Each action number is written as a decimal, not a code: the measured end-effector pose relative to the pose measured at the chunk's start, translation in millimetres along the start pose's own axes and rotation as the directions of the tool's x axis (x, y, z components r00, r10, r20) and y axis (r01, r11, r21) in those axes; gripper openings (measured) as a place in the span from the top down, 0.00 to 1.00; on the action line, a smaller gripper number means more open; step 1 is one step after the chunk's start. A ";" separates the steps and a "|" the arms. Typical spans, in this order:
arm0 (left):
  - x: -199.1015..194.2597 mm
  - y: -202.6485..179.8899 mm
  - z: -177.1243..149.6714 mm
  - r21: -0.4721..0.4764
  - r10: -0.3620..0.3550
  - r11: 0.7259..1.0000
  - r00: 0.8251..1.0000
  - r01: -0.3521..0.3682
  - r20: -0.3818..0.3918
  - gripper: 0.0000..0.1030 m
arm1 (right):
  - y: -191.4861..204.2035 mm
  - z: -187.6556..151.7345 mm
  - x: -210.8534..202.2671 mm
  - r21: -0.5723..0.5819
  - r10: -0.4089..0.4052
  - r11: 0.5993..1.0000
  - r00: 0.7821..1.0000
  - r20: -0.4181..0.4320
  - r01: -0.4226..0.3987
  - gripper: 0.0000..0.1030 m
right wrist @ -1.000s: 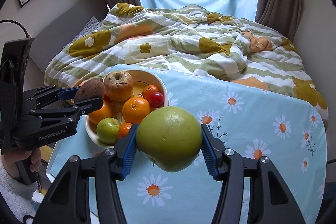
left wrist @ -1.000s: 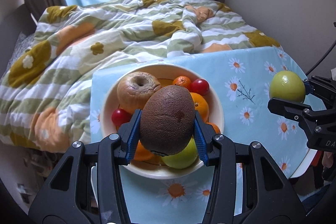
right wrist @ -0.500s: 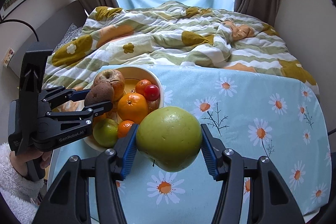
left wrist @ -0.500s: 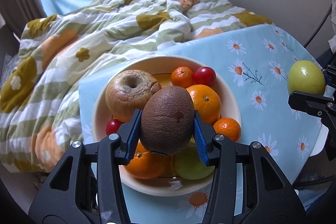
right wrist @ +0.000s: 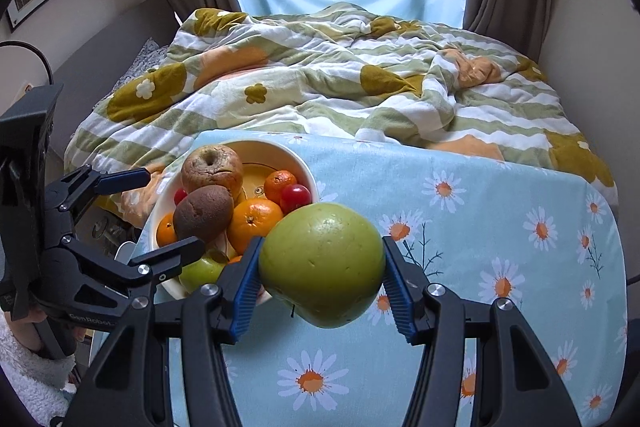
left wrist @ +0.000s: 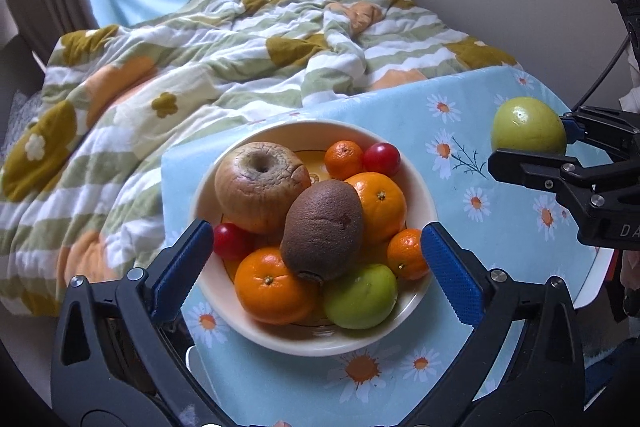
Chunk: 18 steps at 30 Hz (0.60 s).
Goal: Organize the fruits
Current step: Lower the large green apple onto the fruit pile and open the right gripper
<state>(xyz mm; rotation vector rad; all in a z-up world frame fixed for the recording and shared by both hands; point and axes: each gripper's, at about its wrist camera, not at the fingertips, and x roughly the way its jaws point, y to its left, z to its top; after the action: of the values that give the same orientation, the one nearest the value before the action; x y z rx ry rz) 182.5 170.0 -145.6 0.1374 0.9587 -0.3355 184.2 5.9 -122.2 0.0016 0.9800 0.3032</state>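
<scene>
the bowl of fruit sits under the left tongs, whose jaws are opening wide, clear of the kiwi lying on the pile between them. the right tongs clamp a green apple beside the bowl.

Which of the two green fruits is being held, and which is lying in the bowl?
The big green fruit is clamped in the right gripper above the tablecloth. The smaller green one lies at the bowl's near rim, beside the kiwi.
</scene>
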 end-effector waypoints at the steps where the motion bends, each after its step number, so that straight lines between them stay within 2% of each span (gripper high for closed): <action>1: -2.2 1.5 -0.2 -0.015 0.003 1.000 1.000 -0.003 0.000 0.00 | 1.0 3.6 1.7 -0.011 0.009 1.000 1.000 0.001 -0.009 0.50; 8: -15.3 16.2 -4.4 -0.118 0.026 0.993 1.000 -0.025 0.005 0.00 | 12.1 28.9 21.7 -0.088 0.093 0.992 0.996 -0.010 -0.093 0.50; 18: -17.0 30.8 -17.1 -0.222 0.084 0.971 0.996 -0.086 -0.019 0.00 | 25.2 55.2 70.5 -0.195 0.179 0.962 0.981 -0.076 -0.191 0.50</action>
<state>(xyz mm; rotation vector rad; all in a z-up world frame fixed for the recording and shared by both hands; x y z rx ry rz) 170.7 207.2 -142.4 -0.0254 0.9902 -0.1470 259.5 55.3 -145.3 -0.1011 1.0047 0.5765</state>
